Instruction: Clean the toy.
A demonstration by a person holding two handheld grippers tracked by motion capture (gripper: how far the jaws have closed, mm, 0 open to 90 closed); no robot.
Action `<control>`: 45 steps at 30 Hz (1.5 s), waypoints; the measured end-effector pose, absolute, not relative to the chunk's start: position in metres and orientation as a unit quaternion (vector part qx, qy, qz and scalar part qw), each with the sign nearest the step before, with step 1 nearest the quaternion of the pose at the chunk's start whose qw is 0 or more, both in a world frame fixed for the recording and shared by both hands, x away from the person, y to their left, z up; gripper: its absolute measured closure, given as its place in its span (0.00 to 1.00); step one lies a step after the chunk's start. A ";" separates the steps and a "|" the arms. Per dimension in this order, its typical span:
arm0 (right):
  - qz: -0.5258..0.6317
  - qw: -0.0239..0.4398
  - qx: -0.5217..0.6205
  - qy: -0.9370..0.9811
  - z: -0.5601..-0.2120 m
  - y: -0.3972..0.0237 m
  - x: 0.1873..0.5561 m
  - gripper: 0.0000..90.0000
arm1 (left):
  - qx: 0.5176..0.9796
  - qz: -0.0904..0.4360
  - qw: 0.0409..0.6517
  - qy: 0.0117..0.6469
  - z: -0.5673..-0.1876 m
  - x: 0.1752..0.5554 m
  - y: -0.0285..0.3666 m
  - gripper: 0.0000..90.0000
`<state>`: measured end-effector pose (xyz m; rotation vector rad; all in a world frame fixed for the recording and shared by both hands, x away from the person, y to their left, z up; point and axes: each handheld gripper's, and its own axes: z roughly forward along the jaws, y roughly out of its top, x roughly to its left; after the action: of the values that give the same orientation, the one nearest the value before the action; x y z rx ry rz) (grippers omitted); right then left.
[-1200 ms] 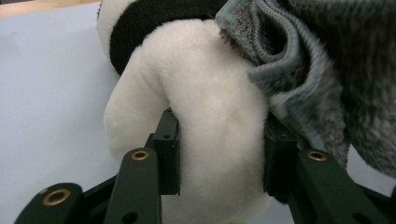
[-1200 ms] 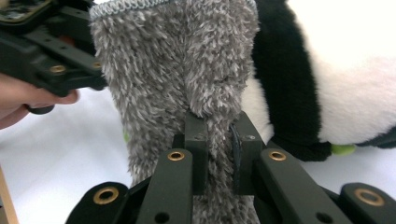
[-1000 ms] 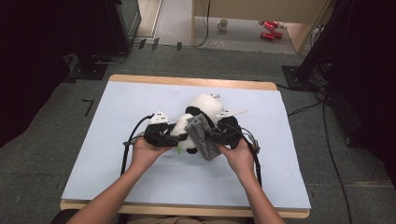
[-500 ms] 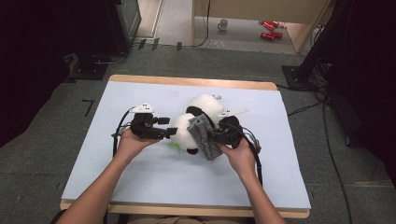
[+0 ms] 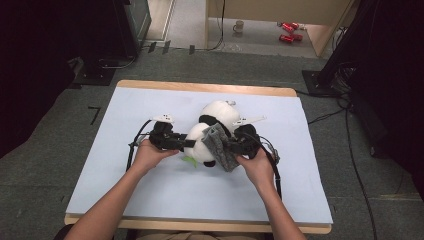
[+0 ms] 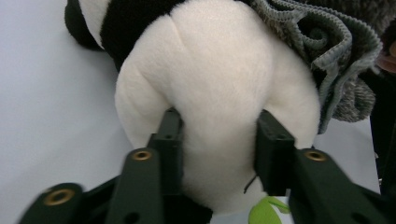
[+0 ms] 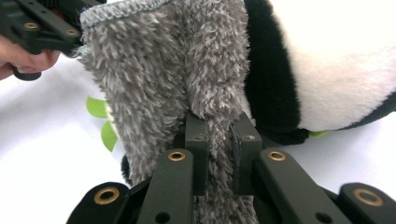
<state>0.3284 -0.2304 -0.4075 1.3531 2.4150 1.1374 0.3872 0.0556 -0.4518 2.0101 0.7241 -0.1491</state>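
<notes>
A black-and-white plush panda (image 5: 220,112) lies on the pale mat, its white head (image 6: 219,79) toward the person. My left gripper (image 5: 187,143) comes in from the left. Its jaws have just been closing and now press into both sides of the head (image 6: 219,126). A grey fuzzy cloth (image 5: 220,145) drapes over the panda's right side. My right gripper (image 5: 231,147) is shut on a fold of that cloth (image 7: 154,70), its jaws (image 7: 218,126) pinching the pile. A green felt leaf (image 5: 190,160) pokes out under the head.
The pale mat (image 5: 125,190) covers a wooden table with free room in front and to both sides. Black cables (image 5: 131,155) trail from both grippers. On the floor beyond stand a cup (image 5: 240,25), red cans (image 5: 287,31) and dark equipment stands (image 5: 320,82).
My left gripper drew back to the left with wide jaws, then came right again and closed on the panda's head. The right gripper and the cloth have stayed put.
</notes>
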 end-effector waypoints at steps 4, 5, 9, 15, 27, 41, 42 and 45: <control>0.400 0.067 0.433 0.805 -0.390 -0.227 0.323 0.91 | 0.817 -0.063 0.482 0.310 -0.446 0.386 0.056 0.78; 0.407 0.065 0.429 0.804 -0.386 -0.226 0.321 0.91 | 0.816 -0.065 0.481 0.315 -0.445 0.386 0.055 0.78; 0.431 0.058 0.403 0.806 -0.374 -0.215 0.313 0.91 | 0.808 -0.073 0.483 0.330 -0.441 0.384 0.053 0.78; 0.439 0.055 0.371 0.816 -0.375 -0.189 0.305 0.91 | 0.800 -0.081 0.489 0.339 -0.435 0.379 0.049 0.78; 0.387 0.029 0.355 0.850 -0.420 -0.169 0.307 0.91 | 0.793 -0.097 0.479 0.363 -0.435 0.379 0.049 0.79; 0.347 0.021 0.338 0.875 -0.447 -0.159 0.307 0.91 | 0.793 -0.092 0.478 0.366 -0.435 0.379 0.049 0.78; 0.341 0.020 0.338 0.877 -0.449 -0.158 0.306 0.91 | 0.793 -0.090 0.479 0.365 -0.435 0.380 0.049 0.78; 0.320 0.015 0.342 0.883 -0.461 -0.154 0.306 0.91 | 0.792 -0.083 0.480 0.368 -0.434 0.380 0.051 0.78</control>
<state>0.3064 -0.1544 -0.4607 1.0657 2.7491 0.9946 0.3801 0.0513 -0.4337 1.9327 0.8972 -0.2037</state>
